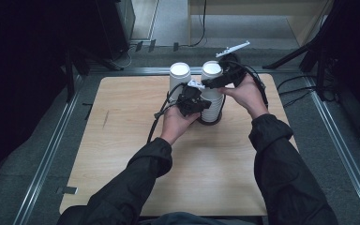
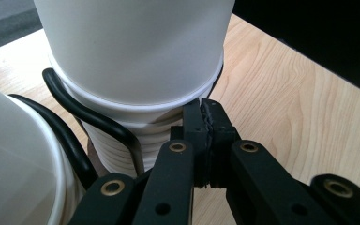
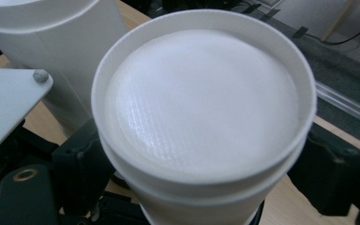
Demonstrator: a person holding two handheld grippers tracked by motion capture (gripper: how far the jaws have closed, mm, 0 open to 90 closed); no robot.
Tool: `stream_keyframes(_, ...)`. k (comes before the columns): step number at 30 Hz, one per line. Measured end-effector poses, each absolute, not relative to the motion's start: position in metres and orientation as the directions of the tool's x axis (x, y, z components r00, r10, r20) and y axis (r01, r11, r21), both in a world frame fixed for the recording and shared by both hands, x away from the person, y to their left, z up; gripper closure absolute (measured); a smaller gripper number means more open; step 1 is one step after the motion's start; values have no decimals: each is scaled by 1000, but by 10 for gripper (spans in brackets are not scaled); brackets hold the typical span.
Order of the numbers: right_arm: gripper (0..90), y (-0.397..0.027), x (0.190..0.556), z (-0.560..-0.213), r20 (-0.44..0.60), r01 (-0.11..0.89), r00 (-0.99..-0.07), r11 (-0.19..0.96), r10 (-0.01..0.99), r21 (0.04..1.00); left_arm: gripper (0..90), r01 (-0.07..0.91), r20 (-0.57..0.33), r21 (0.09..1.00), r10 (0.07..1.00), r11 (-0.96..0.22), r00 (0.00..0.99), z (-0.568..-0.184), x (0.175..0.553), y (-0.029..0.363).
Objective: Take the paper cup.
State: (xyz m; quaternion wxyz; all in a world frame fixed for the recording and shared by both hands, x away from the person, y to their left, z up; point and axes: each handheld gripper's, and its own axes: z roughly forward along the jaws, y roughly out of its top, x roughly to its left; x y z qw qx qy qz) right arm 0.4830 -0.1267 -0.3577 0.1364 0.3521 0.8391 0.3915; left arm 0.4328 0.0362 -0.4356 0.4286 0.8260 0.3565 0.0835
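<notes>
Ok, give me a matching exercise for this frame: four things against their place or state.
1 left tongs
2 right tongs
3 black wire holder
4 light wooden tabletop

a under both white paper cup stacks
b jaws shut together
c curving round a stack low down
d straddling an upturned top cup

Pairs: 1-b, 2-d, 3-c, 4-a

No text, label, brand, number or sign can be read anywhere: the white cup stacks (image 1: 212,91) and the tabletop (image 1: 122,140) are plain.
</notes>
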Motion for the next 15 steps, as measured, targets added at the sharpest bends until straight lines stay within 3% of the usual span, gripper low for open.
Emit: stream_keyframes(15, 226, -121, 478, -349, -10, 476, -695, 471, 719, 743, 896, 510, -162, 779, 668, -366, 727, -438, 431, 36)
